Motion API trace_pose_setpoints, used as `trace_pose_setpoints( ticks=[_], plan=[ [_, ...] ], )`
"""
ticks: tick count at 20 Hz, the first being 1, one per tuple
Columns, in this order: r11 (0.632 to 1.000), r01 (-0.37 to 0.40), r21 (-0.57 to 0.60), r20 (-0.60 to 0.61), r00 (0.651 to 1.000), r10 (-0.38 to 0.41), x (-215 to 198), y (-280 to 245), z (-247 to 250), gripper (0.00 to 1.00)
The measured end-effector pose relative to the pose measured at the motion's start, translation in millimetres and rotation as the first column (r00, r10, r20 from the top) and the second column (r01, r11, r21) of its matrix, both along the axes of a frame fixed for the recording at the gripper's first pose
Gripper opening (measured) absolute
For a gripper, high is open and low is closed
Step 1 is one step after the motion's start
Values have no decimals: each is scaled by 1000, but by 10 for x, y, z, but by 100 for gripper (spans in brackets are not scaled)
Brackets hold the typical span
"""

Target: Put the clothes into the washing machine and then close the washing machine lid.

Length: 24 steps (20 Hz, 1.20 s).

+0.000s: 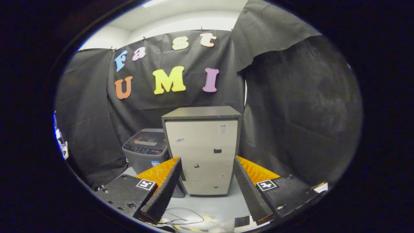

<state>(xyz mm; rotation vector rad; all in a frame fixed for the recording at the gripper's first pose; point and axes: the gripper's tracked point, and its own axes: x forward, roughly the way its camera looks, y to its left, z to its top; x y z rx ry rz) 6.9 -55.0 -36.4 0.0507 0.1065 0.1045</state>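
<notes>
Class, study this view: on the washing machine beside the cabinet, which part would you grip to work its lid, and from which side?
Judging from here, take the washing machine lid at its near edge, coming from above and in front: the lid lies flat on top. The cabinet blocks one side. The gripper is open, far back, fingers holding nothing.

washing machine [147,147]: grey plastic, glossy lid
cabinet [203,152]: smooth, matt panel (small stickers on it)
fingers [161,191]: ribbed, matt pads

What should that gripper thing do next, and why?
Probably swing left toward the washing machine. The gripper is open and holds nothing, and it faces the tall beige cabinet instead. The machine stands beside that cabinet, beyond the left finger, its lid seemingly down. No clothes can be made out yet.
</notes>
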Motion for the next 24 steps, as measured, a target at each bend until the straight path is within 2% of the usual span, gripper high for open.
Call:
trace_pose_setpoints(
  ticks=[13, 24],
  plan=[
    [1000, 9, -28, -12, 1000, -9, -319, -4, -87, 99],
    [999, -10, -49, -8, 1000, 9, -341, 39, -78, 99]
  ],
)
